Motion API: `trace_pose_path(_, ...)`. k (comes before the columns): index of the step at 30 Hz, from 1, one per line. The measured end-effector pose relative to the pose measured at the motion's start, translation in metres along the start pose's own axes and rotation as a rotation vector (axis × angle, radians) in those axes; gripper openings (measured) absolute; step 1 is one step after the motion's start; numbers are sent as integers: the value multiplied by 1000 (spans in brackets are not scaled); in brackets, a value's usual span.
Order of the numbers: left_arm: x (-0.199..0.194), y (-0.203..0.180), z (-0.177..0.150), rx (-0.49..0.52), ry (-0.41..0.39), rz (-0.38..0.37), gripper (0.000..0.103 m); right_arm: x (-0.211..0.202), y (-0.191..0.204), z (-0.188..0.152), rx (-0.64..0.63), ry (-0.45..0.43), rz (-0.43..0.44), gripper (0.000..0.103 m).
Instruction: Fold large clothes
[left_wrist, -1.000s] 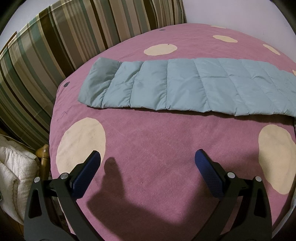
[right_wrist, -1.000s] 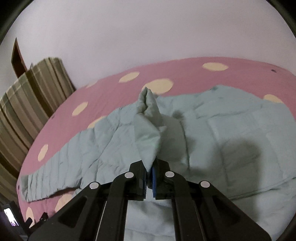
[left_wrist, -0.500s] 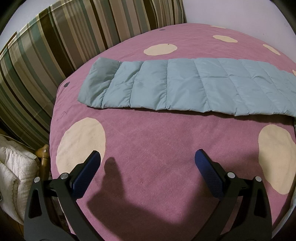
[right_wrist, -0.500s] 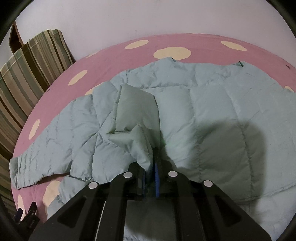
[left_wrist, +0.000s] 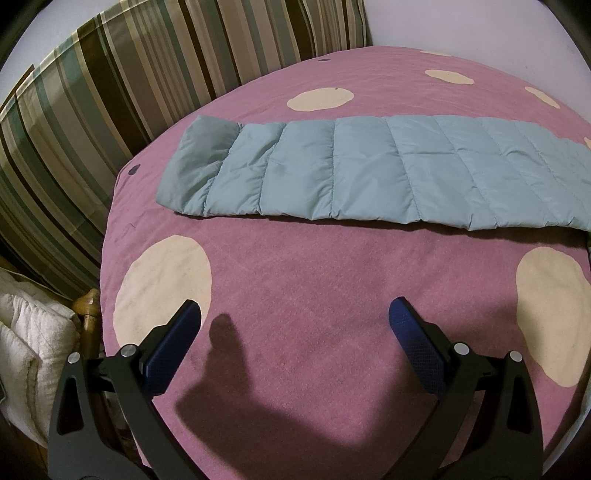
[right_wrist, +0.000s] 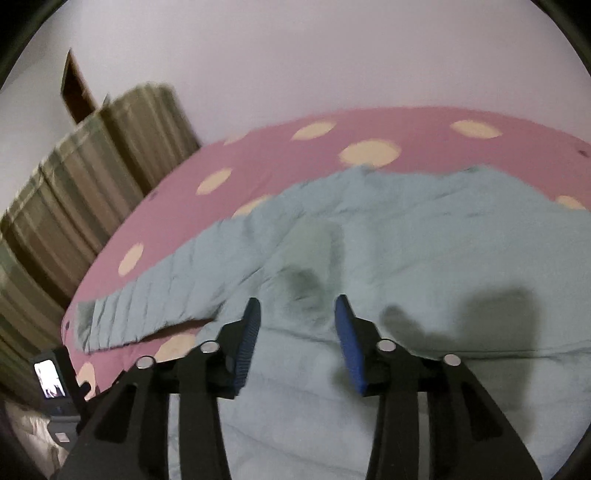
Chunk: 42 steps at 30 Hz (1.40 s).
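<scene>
A pale blue quilted down jacket (right_wrist: 424, 236) lies spread on a pink bed cover with cream dots. One sleeve (left_wrist: 351, 173) stretches flat across the bed in the left wrist view, cuff at the left. My left gripper (left_wrist: 293, 315) hovers open over bare cover, short of that sleeve, with nothing between its blue pads. In the blurred right wrist view my right gripper (right_wrist: 297, 312) is over the jacket's body, its jaws opening. The folded flap (right_wrist: 314, 251) lies on the jacket just beyond the fingertips, free of the pads.
Striped cushions (left_wrist: 110, 85) line the bed's left side. A wooden bedpost (left_wrist: 86, 306) and white bedding (left_wrist: 26, 332) sit at the lower left corner. A small lit screen (right_wrist: 50, 378) stands beyond the bed's end. A plain wall (right_wrist: 332, 55) backs the bed.
The right gripper carried a fold of the jacket down onto its body, then let go and drew back with its jaws parted. The left gripper stayed still.
</scene>
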<state>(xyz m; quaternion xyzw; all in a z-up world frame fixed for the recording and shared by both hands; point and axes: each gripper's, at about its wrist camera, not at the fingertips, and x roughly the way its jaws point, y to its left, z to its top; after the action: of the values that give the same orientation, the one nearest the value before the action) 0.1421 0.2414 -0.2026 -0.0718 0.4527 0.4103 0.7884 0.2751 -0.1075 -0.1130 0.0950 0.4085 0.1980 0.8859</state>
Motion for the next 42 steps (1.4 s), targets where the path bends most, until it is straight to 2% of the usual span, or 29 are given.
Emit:
trace_pose_path(2,0,0,0,1,0,1,101,-24,-36,6,52,-42,-56,15)
trace_pose_path(4,0,0,0,2,0,2,101,-46,-85,12,121,-81,-137,9)
trace_pose_path(9,0,0,0,4,-1,4,101,-67,-188,11,285,-86,-287,8)
trace_pose_path(13,0,1,0,6,-2,6,101,-47,-229,-5,325,-8,-321,8)
trace_pose_path(17,-1,1,1,12,-4,14,101,-16,-245,-20,344,65,-335,6)
trace_pose_path(21,-1,1,1,10,-4,11,101,-20,-246,-16,360,54,-318,6)
trace_pose_path(25,-1,0,1,10,-3,10,101,-46,-252,4,383,-23,-287,8)
trace_pose_path(30,-1,1,1,12,-4,14,101,-36,-269,36,378,-58,-310,8)
trace_pose_path(34,-1,1,1,19,-6,22,101,-9,-284,47,375,-24,-355,8)
trace_pose_path(38,-1,-2,2,25,-8,30,101,25,-297,42,372,62,-398,6)
trace_pose_path(42,-2,-3,2,31,-12,39,101,23,-297,46,369,47,-393,7)
